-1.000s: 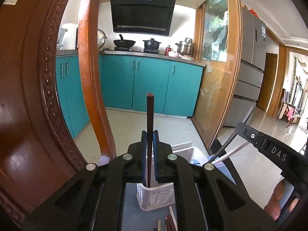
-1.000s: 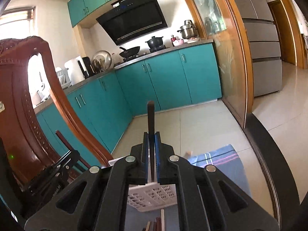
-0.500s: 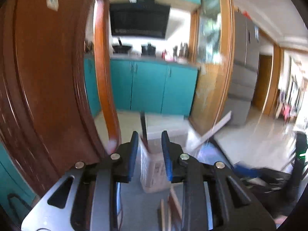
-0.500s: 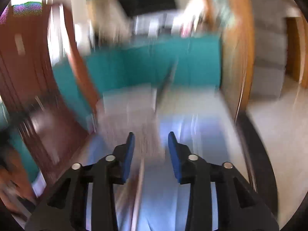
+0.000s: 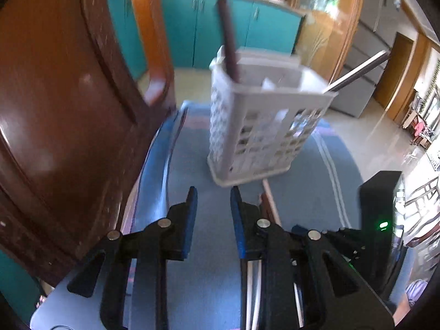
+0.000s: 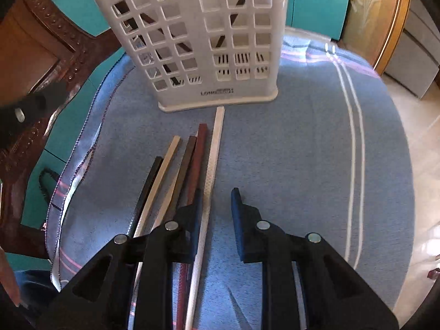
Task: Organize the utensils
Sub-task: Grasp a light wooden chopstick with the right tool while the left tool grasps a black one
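A white perforated utensil holder point(image 5: 258, 126) point(image 6: 203, 41) stands on a blue cloth point(image 6: 302, 143). A dark brown chopstick point(image 5: 228, 35) stands in its left side and a pale one point(image 5: 357, 71) leans out to the right. Several loose chopsticks point(image 6: 192, 165), dark, brown and white, lie side by side on the cloth in front of the holder. My left gripper point(image 5: 213, 200) is open and empty, low over the cloth just before the holder. My right gripper point(image 6: 216, 200) is open and empty, with its left finger over the loose chopsticks.
A carved brown wooden chair back point(image 5: 68, 104) point(image 6: 35, 55) rises close on the left of the cloth. Teal kitchen cabinets point(image 5: 209, 30) and a tiled floor lie beyond. The cloth's edge drops off on the right point(image 6: 398, 165).
Both grippers let go of their chopsticks into the holder, opened, and dropped down toward the cloth. The views now look down on the holder and the loose chopsticks.
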Action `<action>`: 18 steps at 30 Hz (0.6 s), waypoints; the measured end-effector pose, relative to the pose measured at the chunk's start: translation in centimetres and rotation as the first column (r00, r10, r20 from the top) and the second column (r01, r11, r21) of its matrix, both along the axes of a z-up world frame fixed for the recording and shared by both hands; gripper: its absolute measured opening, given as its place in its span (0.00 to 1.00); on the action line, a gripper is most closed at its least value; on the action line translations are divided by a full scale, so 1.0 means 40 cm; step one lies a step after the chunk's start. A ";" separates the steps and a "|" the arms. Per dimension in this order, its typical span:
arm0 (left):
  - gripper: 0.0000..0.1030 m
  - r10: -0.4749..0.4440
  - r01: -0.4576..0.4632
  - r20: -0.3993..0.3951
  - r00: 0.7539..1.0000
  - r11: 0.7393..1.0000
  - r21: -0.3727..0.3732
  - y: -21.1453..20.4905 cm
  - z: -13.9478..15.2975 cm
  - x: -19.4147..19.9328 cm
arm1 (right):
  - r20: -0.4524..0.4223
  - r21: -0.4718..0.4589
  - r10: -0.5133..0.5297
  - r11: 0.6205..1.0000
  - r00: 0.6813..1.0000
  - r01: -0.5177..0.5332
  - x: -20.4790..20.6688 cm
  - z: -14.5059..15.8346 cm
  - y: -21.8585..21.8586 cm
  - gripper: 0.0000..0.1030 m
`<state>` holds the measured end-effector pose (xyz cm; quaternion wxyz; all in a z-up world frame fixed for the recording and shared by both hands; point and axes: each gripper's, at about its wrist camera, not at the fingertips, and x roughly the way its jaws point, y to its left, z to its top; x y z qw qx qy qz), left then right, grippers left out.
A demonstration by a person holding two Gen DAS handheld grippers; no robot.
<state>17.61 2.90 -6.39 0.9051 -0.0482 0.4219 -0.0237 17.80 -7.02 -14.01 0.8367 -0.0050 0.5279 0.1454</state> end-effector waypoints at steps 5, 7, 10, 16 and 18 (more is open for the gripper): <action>0.25 0.014 -0.014 -0.078 0.997 1.000 -0.007 0.017 -0.052 0.011 | 0.013 -0.070 -0.017 0.997 1.000 0.017 0.005 -0.009 0.022 0.07; 0.28 -0.003 0.002 -0.099 0.995 1.000 -0.004 0.009 -0.066 0.013 | -0.014 -0.058 -0.054 0.997 0.998 0.053 0.007 -0.008 0.004 0.06; 0.31 -0.046 0.046 -0.135 0.990 0.999 -0.009 -0.005 -0.091 0.006 | -0.043 -0.049 -0.116 0.992 0.992 0.114 0.008 -0.003 -0.048 0.06; 0.31 -0.129 0.131 -0.230 0.965 0.991 -0.007 -0.062 -0.165 0.004 | -0.066 -0.014 -0.181 0.983 0.981 0.181 0.017 0.004 -0.122 0.06; 0.31 -0.140 0.149 -0.247 0.959 0.989 0.018 -0.084 -0.182 0.004 | -0.067 0.006 -0.189 0.982 0.980 0.190 0.023 0.005 -0.137 0.06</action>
